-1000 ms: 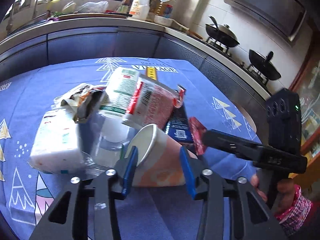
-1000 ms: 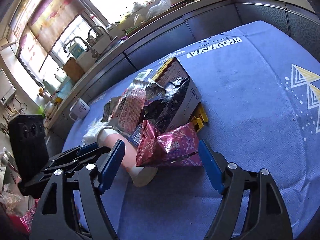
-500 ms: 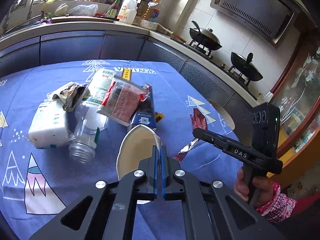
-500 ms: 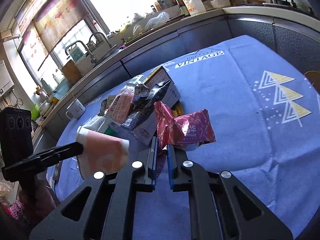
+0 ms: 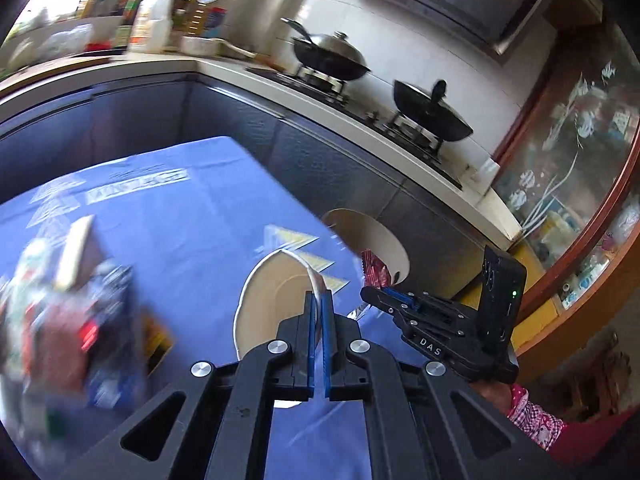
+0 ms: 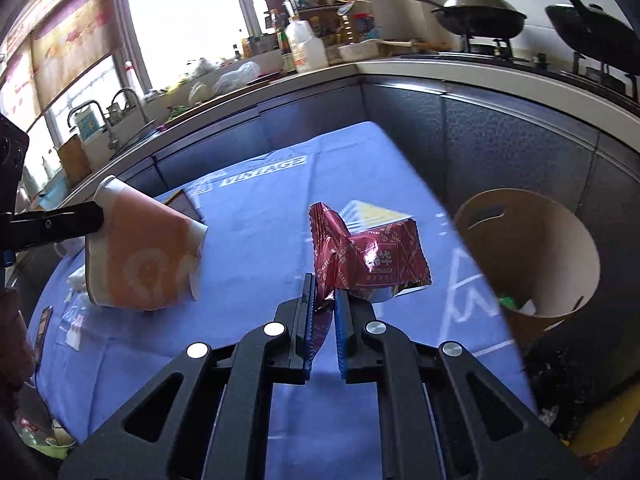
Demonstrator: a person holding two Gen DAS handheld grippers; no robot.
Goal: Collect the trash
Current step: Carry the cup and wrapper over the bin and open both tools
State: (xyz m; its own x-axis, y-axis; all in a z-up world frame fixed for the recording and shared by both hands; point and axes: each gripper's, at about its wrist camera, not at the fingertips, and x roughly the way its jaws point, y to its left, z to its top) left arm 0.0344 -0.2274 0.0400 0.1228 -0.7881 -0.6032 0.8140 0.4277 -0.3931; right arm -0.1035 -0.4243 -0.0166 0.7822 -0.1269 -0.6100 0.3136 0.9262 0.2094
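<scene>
Both my hands carry trash above the table: my left gripper pinches the paper cup's rim, my right gripper clamps the red wrapper. Off the table's right edge stands the bin, nearer my right hand.

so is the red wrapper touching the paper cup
Apart: the right wrist view shows blue tablecloth between the red wrapper and the paper cup.
</scene>
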